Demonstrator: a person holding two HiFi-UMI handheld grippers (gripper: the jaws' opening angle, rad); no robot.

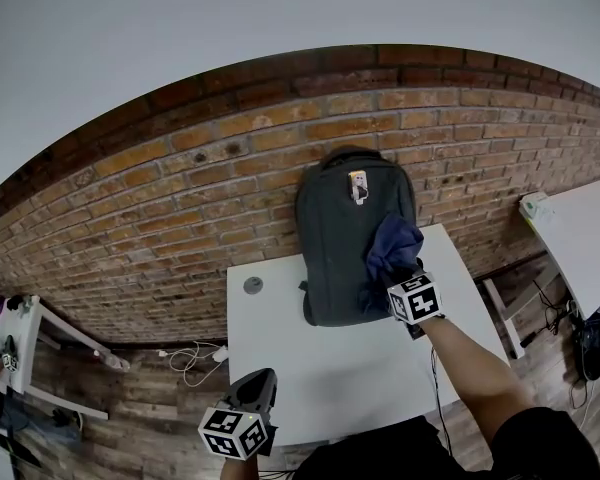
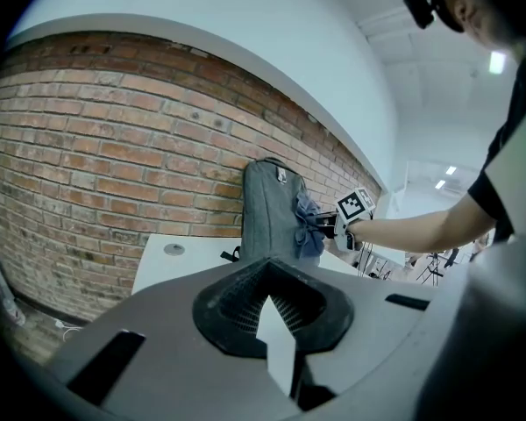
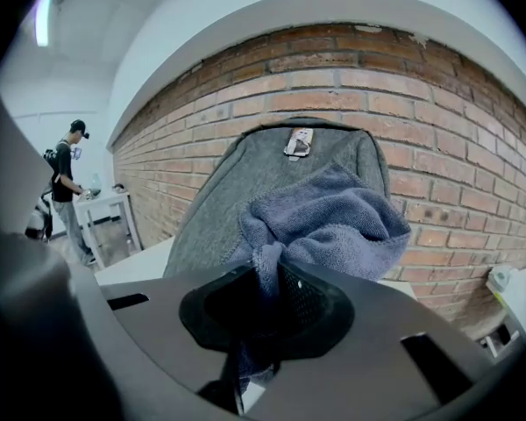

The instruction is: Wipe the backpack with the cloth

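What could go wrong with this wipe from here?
The backpack stands upright against the brick wall with the left gripper away from it, so a sideways push may tip it. The right gripper pinches only a fold of the cloth; it may slip out.

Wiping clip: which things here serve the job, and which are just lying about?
In use: grey fabric backpack, upright against the brick wall; blue terry cloth, pinched in the right gripper, against the backpack's front.
Lying about: round grey disc on the white table; white cables on the floor; left gripper, empty.
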